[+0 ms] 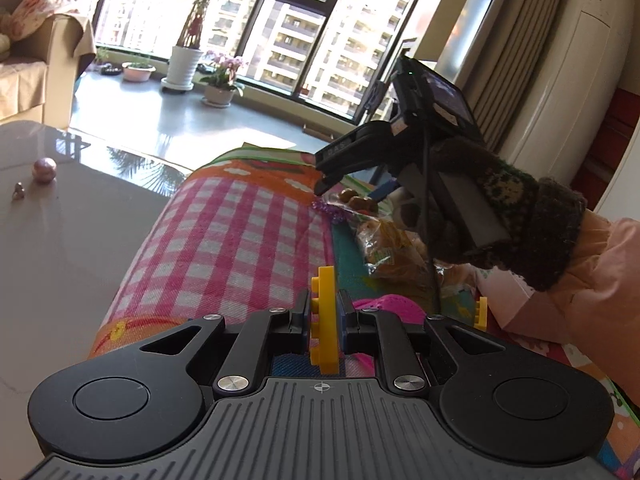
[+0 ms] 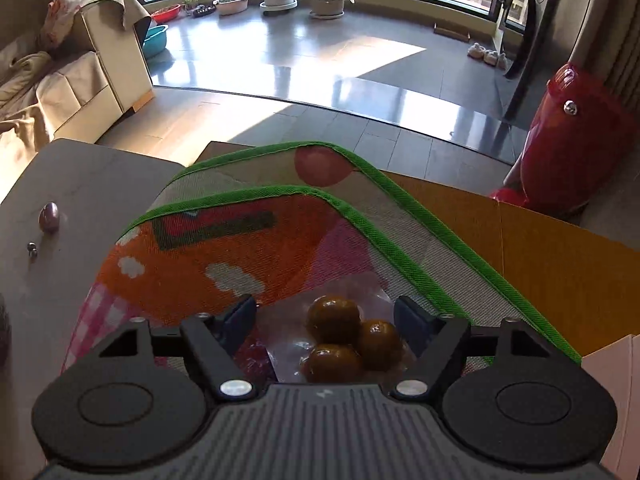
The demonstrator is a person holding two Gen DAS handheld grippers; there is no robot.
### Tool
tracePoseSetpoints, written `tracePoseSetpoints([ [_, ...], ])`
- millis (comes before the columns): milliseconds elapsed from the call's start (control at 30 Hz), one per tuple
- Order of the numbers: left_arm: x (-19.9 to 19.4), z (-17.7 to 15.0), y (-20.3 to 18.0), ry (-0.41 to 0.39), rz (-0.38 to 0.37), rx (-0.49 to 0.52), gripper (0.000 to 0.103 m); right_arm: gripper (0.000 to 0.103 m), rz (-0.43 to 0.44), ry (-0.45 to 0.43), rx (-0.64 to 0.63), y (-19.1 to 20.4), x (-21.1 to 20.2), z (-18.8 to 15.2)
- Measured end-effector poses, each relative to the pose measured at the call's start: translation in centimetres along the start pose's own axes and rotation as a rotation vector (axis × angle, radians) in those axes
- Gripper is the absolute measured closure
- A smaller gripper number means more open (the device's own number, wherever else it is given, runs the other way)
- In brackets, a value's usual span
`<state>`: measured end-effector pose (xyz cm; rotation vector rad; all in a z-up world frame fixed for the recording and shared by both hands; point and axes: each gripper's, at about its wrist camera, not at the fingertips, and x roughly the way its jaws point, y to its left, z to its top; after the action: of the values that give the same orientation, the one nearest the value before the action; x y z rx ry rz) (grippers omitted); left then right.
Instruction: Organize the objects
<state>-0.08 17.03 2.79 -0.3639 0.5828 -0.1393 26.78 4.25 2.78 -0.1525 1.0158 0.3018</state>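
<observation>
Three brown balls (image 2: 344,340) in clear wrap are straddled, ungripped, by the parted right gripper (image 2: 325,316); centred closing is advised. Yellow brick (image 1: 324,320) is clamped by the left gripper (image 1: 325,312).

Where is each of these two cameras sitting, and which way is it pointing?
Left wrist view: it sits on the left gripper, looking along its fingers, which clamp a yellow toy brick; beyond are the colourful mat, the right gripper and a gloved hand.
Right wrist view: it sits on the right gripper, tilted down at a clear bag of brown balls between its open fingers.
Both views share the mat, the grey table with its pink egg-shaped thing, and the window plants.
</observation>
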Motion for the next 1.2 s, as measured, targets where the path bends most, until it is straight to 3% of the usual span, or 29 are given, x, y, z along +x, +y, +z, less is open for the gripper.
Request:
tracePoseSetpoints([
  [100,0.2,-0.1,0.5,-0.001,-0.007,-0.019,0.088,0.033,0.059,0.025,-0.035,-0.2,-2.7,-2.3],
  [300,1.1,-0.4,0.6,0.017,-0.039,-0.032,0.088,0.029,0.227,0.206,-0.108,-0.7,-8.3,-9.1],
  [367,1.2,-0.5,0.5,0.023,-0.047,-0.027,0.088,0.029,0.242,0.199,-0.131,-1.2,-10.3,-9.7],
  [467,1.3,-0.6,0.4,0.026,-0.05,-0.024,0.088,0.02,0.106,0.029,-0.144,-3.2,-13.2,-7.4],
  [533,1.2,-0.6,0.4,0.022,-0.048,-0.028,0.088,0.02,0.019,-0.02,-0.072,-5.5,-13.1,-5.0],
  [600,1.2,-0.6,0.4,0.018,-0.047,-0.033,0.088,0.02,-0.03,-0.017,0.003,-7.9,-11.5,-2.8],
  [700,1.0,-0.7,0.2,0.018,-0.047,-0.031,0.088,0.026,-0.127,0.031,0.009,-9.0,-8.1,-1.7],
  [833,1.3,-0.8,-0.1,0.031,-0.047,-0.02,0.088,0.05,-0.217,0.083,-0.041,-8.7,-4.3,-1.7],
  [1033,1.6,-0.9,0.0,0.038,-0.038,-0.024,0.088,0.065,-0.24,0.106,-0.051,-8.6,-1.9,-1.6],
  [1200,1.6,-0.9,-0.2,0.039,-0.035,-0.021,0.088,0.07,-0.14,0.141,-0.004,-8.8,-3.1,-3.2],
])
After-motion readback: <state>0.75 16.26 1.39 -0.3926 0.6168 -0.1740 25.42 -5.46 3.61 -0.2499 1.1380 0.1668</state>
